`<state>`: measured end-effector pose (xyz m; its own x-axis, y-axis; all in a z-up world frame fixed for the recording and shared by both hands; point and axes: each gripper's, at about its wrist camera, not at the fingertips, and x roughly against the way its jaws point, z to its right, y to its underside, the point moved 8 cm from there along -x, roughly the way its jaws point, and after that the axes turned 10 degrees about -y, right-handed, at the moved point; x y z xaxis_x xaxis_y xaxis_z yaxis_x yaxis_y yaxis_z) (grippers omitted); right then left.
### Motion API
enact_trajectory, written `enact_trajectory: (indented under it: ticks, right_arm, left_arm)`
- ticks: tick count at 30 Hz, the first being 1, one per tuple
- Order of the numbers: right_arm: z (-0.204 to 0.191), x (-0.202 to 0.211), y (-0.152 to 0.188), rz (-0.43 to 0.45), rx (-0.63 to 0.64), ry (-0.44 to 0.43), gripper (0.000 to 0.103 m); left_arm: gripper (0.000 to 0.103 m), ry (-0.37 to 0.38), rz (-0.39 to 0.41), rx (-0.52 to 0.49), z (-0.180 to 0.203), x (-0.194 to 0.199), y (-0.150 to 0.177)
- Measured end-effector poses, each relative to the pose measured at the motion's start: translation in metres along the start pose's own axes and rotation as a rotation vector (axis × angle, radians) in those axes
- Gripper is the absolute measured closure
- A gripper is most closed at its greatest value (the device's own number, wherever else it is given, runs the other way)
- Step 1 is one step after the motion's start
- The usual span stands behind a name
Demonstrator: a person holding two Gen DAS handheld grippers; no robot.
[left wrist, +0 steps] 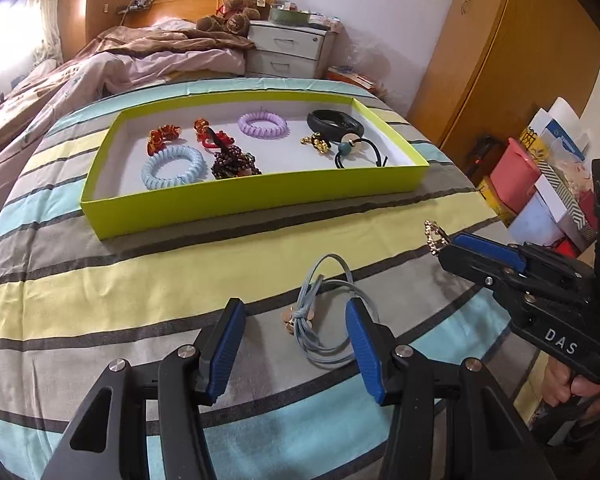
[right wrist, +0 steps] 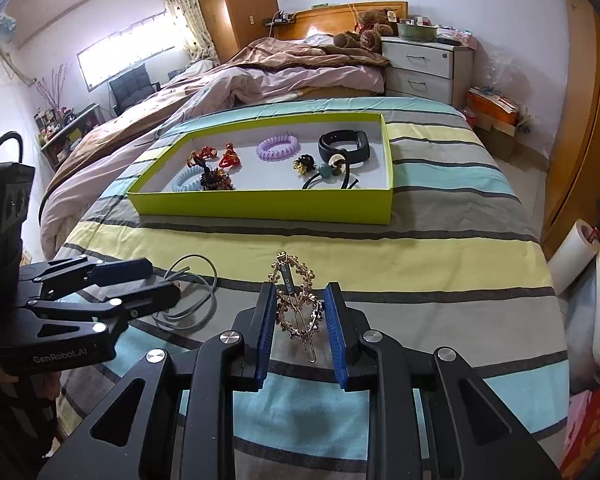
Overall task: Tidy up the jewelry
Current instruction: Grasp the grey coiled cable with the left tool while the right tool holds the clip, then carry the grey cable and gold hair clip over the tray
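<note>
A lime-green tray [left wrist: 260,200] [right wrist: 268,210] lies on the striped bedspread and holds several hair ties, beads and a black band [left wrist: 334,122]. A grey-blue hair tie [left wrist: 320,320] [right wrist: 196,300] with small gold discs lies on the bedspread between the open fingers of my left gripper [left wrist: 296,316] [right wrist: 164,280]. My right gripper [right wrist: 300,312] [left wrist: 446,246] is shut on a gold hair clip [right wrist: 296,304] [left wrist: 434,236], held upright above the bedspread, in front of the tray's right end.
The striped bedspread [left wrist: 100,300] drops off at its right edge to the floor, where boxes and bags [left wrist: 540,184] stand. A white nightstand [right wrist: 424,66] and rumpled bedding [right wrist: 260,76] lie behind the tray.
</note>
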<state>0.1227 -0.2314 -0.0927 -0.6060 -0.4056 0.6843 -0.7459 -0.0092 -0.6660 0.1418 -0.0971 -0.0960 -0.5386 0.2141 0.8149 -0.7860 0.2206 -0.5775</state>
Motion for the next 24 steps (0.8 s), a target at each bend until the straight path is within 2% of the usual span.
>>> enact_trajectory:
  ticks: [4, 9, 11, 13, 24]
  right_arm:
    - [0.000, 0.001, 0.000, 0.006, -0.002, -0.004, 0.078]
    - [-0.002, 0.001, 0.001, 0.004, 0.006, -0.008, 0.078]
    - [-0.002, 0.001, 0.001, 0.004, 0.007, -0.008, 0.078]
    - [-0.002, 0.001, 0.001, 0.003, 0.006, -0.007, 0.078]
    - [-0.002, 0.000, 0.000, 0.003, 0.002, 0.005, 0.078]
  left_arm:
    - [0.052, -0.040, 0.007, -0.038, 0.003, -0.001, 0.001]
    - [0.073, -0.058, 0.007, -0.044, 0.002, -0.002, 0.002]
    - [0.077, -0.057, 0.010, -0.048, 0.002, -0.001, 0.002]
    - [0.086, -0.050, 0.007, -0.052, 0.003, -0.001, 0.003]
    - [0.086, -0.034, 0.034, -0.045, 0.002, 0.008, 0.000]
